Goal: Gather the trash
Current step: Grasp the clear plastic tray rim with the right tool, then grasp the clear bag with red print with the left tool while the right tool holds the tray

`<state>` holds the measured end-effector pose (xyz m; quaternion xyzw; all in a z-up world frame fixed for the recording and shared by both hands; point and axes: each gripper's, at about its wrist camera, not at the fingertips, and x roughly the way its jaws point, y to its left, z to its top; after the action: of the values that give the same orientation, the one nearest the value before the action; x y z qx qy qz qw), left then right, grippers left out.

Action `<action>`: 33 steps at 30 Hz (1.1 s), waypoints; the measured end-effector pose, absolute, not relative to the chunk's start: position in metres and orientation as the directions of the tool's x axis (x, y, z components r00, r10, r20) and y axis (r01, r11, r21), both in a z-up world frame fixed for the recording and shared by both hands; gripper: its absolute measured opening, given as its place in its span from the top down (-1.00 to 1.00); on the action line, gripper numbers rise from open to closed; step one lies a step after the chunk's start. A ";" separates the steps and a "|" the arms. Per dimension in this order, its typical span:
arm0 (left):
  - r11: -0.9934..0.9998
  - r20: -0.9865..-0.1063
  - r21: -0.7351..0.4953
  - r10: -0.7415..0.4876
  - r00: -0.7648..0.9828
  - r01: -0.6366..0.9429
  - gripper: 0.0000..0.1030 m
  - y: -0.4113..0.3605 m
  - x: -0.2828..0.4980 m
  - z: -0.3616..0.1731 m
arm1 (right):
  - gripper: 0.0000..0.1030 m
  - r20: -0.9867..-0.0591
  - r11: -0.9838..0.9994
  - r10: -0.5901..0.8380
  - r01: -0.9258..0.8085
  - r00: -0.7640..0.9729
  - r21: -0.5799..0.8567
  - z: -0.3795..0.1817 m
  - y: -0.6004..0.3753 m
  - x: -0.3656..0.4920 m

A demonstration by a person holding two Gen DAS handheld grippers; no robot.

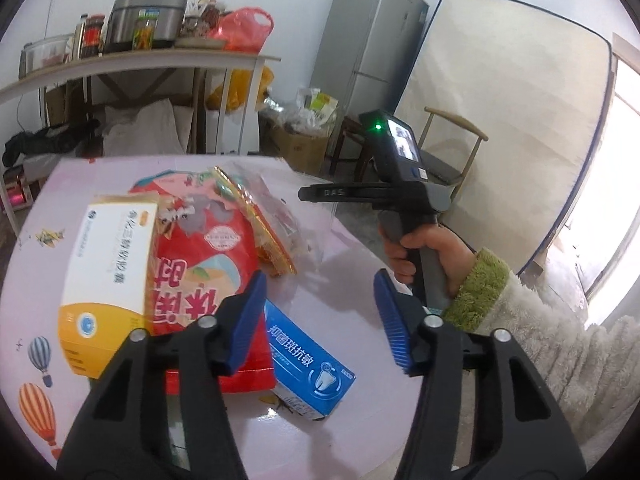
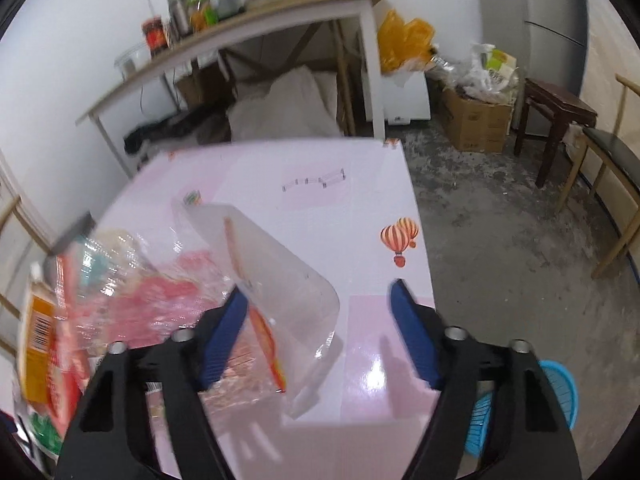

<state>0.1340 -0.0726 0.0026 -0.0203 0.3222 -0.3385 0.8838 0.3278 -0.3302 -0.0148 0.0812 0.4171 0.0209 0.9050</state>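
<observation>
Fingers of the left gripper [image 1: 320,320] stand apart, grasping nothing; the blue box [image 1: 310,372] lies on the pink table [image 1: 360,420] below them, beside the red bag [image 1: 204,264]. Right gripper [image 2: 320,332] is released too, its left finger touching the clear plastic tray [image 2: 276,280]

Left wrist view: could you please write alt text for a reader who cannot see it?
Open left tongs hover above a blue toothpaste box, a red snack bag and a white-and-orange box on a pink table. A hand holds another gripper tool at right.
</observation>
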 end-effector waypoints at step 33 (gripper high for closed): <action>0.649 -0.706 -0.340 -0.654 0.271 0.681 0.01 -0.120 0.048 -0.058 | 0.65 -0.778 0.735 0.127 0.469 0.615 0.490 -0.048 -0.416 0.078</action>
<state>0.0482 -0.1202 -0.0576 0.0153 0.4350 -0.4187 0.7970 0.0776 -0.4163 -0.0476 0.3489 0.4264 -0.1032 0.8281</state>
